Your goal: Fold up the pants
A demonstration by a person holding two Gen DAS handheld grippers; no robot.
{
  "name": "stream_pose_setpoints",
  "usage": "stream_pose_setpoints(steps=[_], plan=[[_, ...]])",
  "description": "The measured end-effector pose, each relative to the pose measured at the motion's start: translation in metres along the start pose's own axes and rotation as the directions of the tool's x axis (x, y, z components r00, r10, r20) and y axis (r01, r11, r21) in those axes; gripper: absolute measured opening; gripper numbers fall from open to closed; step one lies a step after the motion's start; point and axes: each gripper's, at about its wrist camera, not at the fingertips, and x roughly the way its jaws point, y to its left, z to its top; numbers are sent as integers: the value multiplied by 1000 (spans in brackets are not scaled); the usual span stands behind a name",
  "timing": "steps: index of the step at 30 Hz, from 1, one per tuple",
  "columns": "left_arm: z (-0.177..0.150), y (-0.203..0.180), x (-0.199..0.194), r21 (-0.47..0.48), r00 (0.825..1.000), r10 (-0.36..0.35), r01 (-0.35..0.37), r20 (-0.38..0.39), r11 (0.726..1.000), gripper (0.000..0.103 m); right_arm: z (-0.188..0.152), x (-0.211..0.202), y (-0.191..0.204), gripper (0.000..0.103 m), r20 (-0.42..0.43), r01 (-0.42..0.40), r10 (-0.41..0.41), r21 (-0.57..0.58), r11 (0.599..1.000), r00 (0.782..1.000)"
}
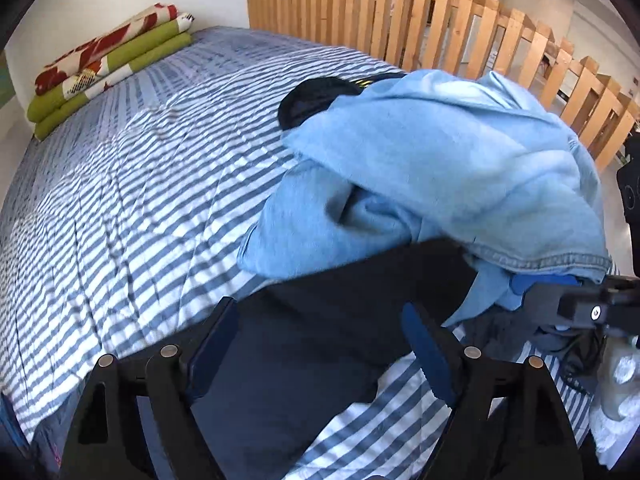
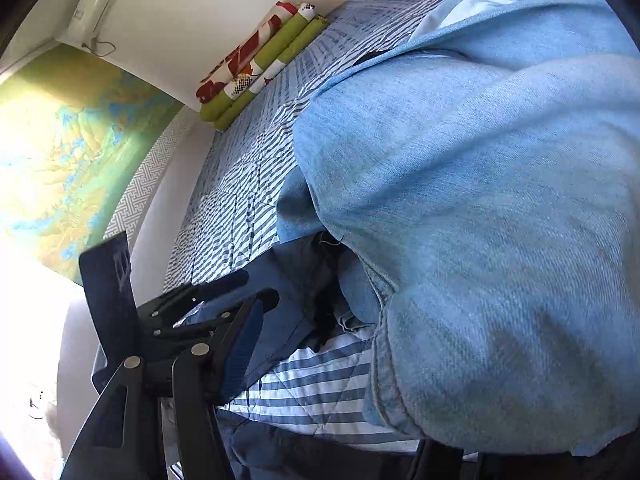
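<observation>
Right gripper's (image 2: 320, 360) far finger (behind denim (image 2: 480, 240))

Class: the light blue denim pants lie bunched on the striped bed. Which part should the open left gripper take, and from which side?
Grip the stitched hem of the light blue denim pants. It is a firm, thick edge sticking out at the heap's near side. Bring the left gripper in from the near bed edge, jaws astride the hem.

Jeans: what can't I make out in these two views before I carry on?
- Right claw grip: the jeans bury one finger in the right wrist view, and the left wrist view cuts the claw at the frame edge.
- Jeans' waist and legs: bunched in both views, partly blurred in the left wrist view.
- Dark cloth: its far end lies under the jeans.
- Black item: mostly behind the jeans.
</observation>
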Motion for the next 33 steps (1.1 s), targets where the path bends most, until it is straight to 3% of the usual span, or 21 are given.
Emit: stream_pose_setpoints(steps=[6, 7, 8, 9, 10, 11, 16, 21, 27, 33], plan=[[17, -22, 40, 96, 998, 28, -23, -50, 995, 83, 5, -10, -7, 57, 31, -22, 21, 30, 999, 999], [16, -22, 45, 93, 998, 18, -13, -60, 996, 65, 8, -10, -8, 57, 36, -23, 21, 35, 999, 999], [15, -29, 47, 87, 998, 13, -8, -66, 996, 40, 9, -11, -9, 57, 40, -27, 25, 38, 999, 999], [11, -28, 46, 76, 998, 6, -1, -66, 997, 30, 11, -12, -10, 57, 42, -32, 31, 40, 999, 999], [9, -27, 46, 72, 998, 6, -2, -63, 997, 14, 11, -13, -11, 57, 40, -37, 35, 40, 999, 999], [8, -27, 45, 65, 998, 13, -9, -60, 998, 8, 12, -13, -10, 57, 39, -41, 39, 38, 998, 998], [-28, -18, -5, -30, 998, -52, 53, 33, 998, 3, 11, -14, -11, 57, 29, -46, 45, 32, 998, 999], [-104, -12, -66, -75, 994, -43, 50, 103, 996, 3, 2, -12, -7, 58, -22, -87, 87, 20, 996, 996], [-192, -8, -88, -168, 997, -58, 65, 45, 984, 3, -34, 21, 10, 58, -182, -140, 140, 13, 990, 973], [-220, -15, -85, -161, 998, -59, 64, 35, 985, 3, -80, 59, 36, 58, -308, -71, 48, -64, 995, 950]])
